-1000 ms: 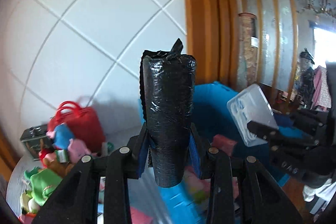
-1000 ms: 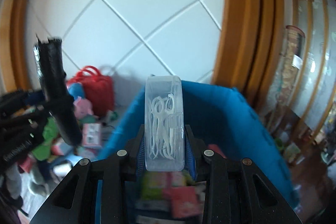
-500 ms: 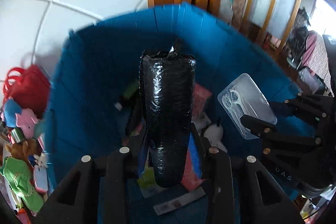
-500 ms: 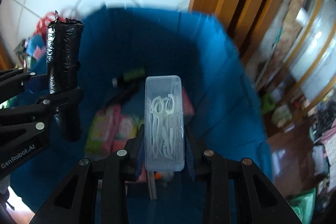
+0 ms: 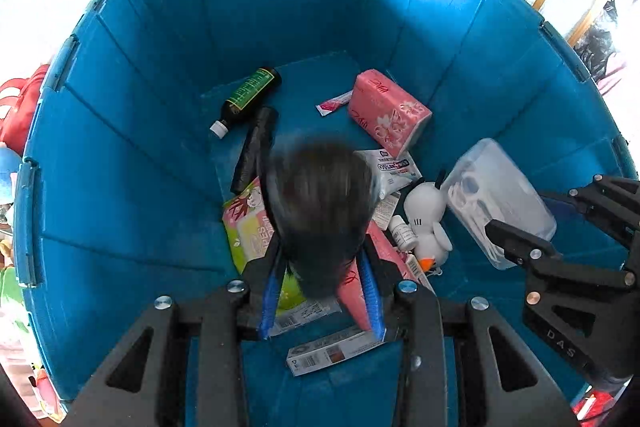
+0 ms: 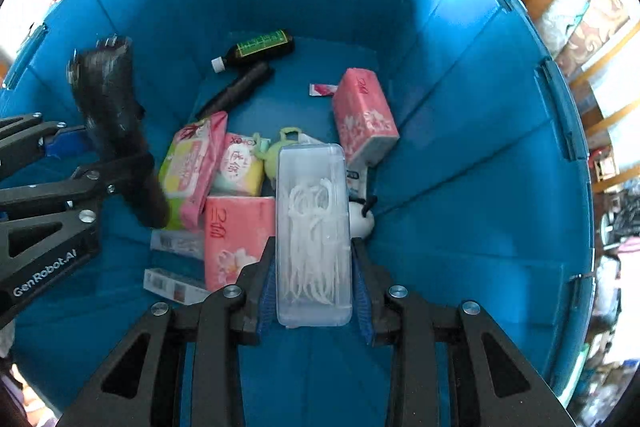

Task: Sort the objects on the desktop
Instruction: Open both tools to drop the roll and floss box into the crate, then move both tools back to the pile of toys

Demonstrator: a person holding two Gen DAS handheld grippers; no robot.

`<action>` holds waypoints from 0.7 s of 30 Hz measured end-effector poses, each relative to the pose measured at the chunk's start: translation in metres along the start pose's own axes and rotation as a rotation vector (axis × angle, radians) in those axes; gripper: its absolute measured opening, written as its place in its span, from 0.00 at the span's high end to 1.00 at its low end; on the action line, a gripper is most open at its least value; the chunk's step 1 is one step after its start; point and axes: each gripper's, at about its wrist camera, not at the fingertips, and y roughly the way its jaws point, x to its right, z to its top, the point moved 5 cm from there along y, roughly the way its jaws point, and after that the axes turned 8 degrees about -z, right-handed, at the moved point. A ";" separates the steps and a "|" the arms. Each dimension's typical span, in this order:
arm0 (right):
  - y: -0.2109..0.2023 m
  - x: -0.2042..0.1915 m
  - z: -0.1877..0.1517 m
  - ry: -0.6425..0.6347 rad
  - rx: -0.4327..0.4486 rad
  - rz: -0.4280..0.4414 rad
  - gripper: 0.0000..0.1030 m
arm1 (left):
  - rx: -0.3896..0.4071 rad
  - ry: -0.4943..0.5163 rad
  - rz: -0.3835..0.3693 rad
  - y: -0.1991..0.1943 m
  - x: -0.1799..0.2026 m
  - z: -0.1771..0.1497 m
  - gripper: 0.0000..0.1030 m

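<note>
Left wrist view: your left gripper (image 5: 322,291) is pinching the black bag roll (image 5: 320,203), which points down into the blue bin (image 5: 140,107). At eleven o'clock from the roll a dark bottle (image 5: 250,95) lies on the bin floor; at one o'clock, a pink tissue pack (image 5: 388,113). At three o'clock your right gripper (image 5: 532,239) carries the clear floss-pick box (image 5: 496,195).

Right wrist view: your right gripper (image 6: 314,291) is clamped on the floss-pick box (image 6: 313,227), above the bin's (image 6: 480,107) floor. At nine o'clock your left gripper (image 6: 100,163) grips the black roll (image 6: 114,131). Another pink pack (image 6: 232,239) lies just beside the box, at nine o'clock.
</note>
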 end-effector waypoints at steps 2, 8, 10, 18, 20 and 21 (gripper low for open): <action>-0.002 -0.001 0.000 -0.008 0.003 -0.005 0.66 | 0.007 0.001 0.001 -0.001 -0.003 0.001 0.67; -0.005 -0.002 0.003 -0.012 0.042 -0.014 0.28 | 0.061 -0.013 0.015 -0.015 -0.005 0.004 0.67; -0.007 -0.003 0.004 -0.013 0.062 -0.022 0.24 | 0.084 -0.018 0.019 -0.024 -0.009 0.001 0.67; -0.044 -0.008 -0.007 0.003 0.233 0.023 0.04 | 0.307 -0.042 0.048 -0.095 -0.020 -0.022 0.66; -0.058 -0.012 -0.012 0.016 0.291 0.040 0.03 | 0.386 -0.055 0.080 -0.122 -0.027 -0.033 0.66; -0.066 -0.014 -0.014 0.021 0.323 0.045 0.01 | 0.420 -0.064 0.089 -0.133 -0.031 -0.038 0.66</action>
